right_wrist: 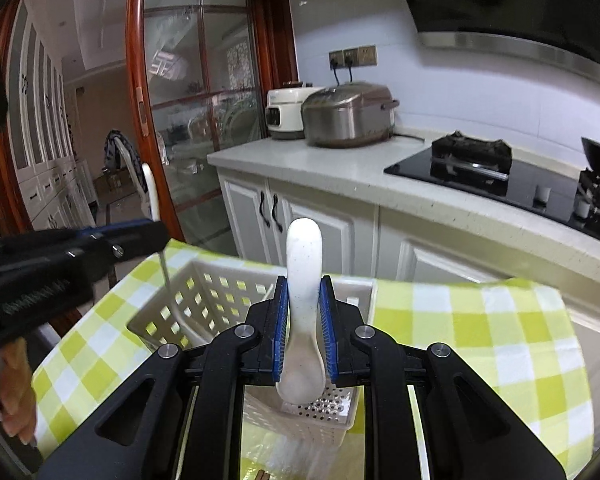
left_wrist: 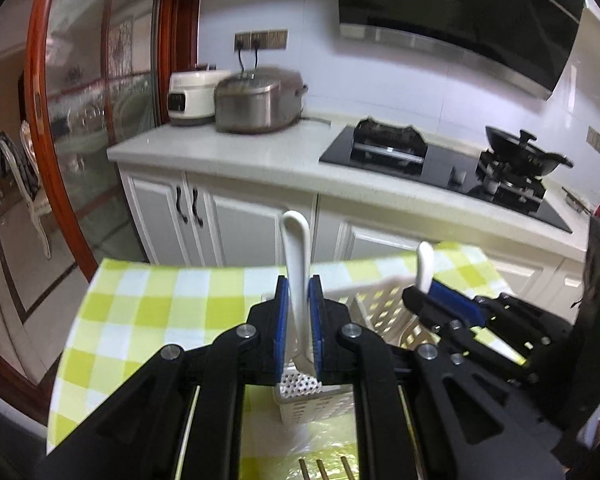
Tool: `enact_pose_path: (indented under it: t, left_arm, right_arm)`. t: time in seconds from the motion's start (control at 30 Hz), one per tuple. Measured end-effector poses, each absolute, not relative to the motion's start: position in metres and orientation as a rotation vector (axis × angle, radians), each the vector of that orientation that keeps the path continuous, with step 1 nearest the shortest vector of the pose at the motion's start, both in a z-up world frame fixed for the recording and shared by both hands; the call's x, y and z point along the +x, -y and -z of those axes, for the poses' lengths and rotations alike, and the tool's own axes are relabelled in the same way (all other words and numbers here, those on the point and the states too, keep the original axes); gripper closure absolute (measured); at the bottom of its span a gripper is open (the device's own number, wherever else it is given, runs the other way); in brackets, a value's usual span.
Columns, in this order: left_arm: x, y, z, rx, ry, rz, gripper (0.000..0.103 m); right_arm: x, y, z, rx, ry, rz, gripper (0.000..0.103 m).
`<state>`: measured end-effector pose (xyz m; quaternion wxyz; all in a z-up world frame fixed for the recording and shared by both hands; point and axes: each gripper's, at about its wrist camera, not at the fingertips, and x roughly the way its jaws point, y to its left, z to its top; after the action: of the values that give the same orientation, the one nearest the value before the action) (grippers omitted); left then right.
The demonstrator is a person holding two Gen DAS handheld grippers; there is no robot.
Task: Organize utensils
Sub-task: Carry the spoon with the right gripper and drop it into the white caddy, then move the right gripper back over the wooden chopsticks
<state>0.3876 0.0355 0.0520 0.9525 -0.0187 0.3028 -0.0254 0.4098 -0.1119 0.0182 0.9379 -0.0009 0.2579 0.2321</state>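
Note:
My left gripper (left_wrist: 299,284) is shut on a white ceramic spoon (left_wrist: 296,256), handle pointing up, held above the white perforated utensil basket (left_wrist: 374,302). My right gripper (right_wrist: 304,286) is shut on a second white spoon (right_wrist: 303,276), handle up, bowl end low over the same basket (right_wrist: 204,300). The right gripper and its spoon also show in the left wrist view (left_wrist: 430,286), at the basket's right. The left gripper with its spoon shows in the right wrist view (right_wrist: 156,228), at the basket's left rim. Another white utensil lies inside the basket (right_wrist: 188,330).
The basket sits on a table with a green and white checked cloth (left_wrist: 148,304). Wooden chopstick tips (left_wrist: 322,468) lie near the front edge. Behind stand a counter with two rice cookers (left_wrist: 256,100), a gas hob (left_wrist: 440,160) with a wok, and white cabinets.

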Motion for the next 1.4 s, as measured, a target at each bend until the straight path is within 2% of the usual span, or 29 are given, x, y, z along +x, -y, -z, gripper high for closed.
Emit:
enact_pose_path:
  t: [0.1,0.13,0.17,0.23,0.37,0.47,0.67,0.83,1.07,1.23,1.4]
  left_arm:
    - [0.390,-0.040,-0.043,-0.032,-0.620,0.039,0.085]
    - [0.389,-0.041,-0.043,-0.034,-0.615,0.036,0.079]
    - [0.388,-0.042,-0.044,-0.035,-0.607,0.033,0.068]
    - [0.383,-0.045,-0.048,-0.036,-0.582,0.020,0.060]
    - [0.369,-0.052,-0.062,-0.048,-0.550,-0.002,0.057]
    - [0.350,-0.056,-0.070,-0.053,-0.512,-0.030,0.043]
    - [0.297,-0.062,-0.064,-0.067,-0.513,-0.058,0.026]
    - [0.252,-0.062,-0.046,-0.062,-0.517,-0.073,0.018]
    - [0.210,-0.066,-0.009,-0.149,-0.538,-0.078,0.014]
    - [0.201,-0.066,0.021,-0.196,-0.590,-0.077,0.014]
    - [0.202,-0.055,0.049,-0.122,-0.665,-0.076,0.014]
  right_arm:
    - [0.411,0.113,-0.015,0.001,-0.531,-0.476,0.084]
    - [0.411,0.113,-0.015,0.003,-0.529,-0.475,0.081]
    - [0.411,0.115,-0.016,0.011,-0.528,-0.477,0.071]
    - [0.411,0.118,-0.019,0.022,-0.522,-0.484,0.062]
    - [0.399,0.126,-0.033,0.034,-0.498,-0.472,0.062]
    - [0.384,0.133,-0.041,0.036,-0.484,-0.462,0.062]
    - [0.342,0.149,-0.042,0.013,-0.502,-0.420,0.062]
    - [0.309,0.166,-0.020,0.032,-0.555,-0.380,0.062]
    - [0.280,0.182,0.014,0.052,-0.618,-0.340,0.062]
    - [0.272,0.180,0.041,0.037,-0.677,-0.330,0.062]
    - [0.273,0.171,0.068,0.011,-0.759,-0.333,0.062]
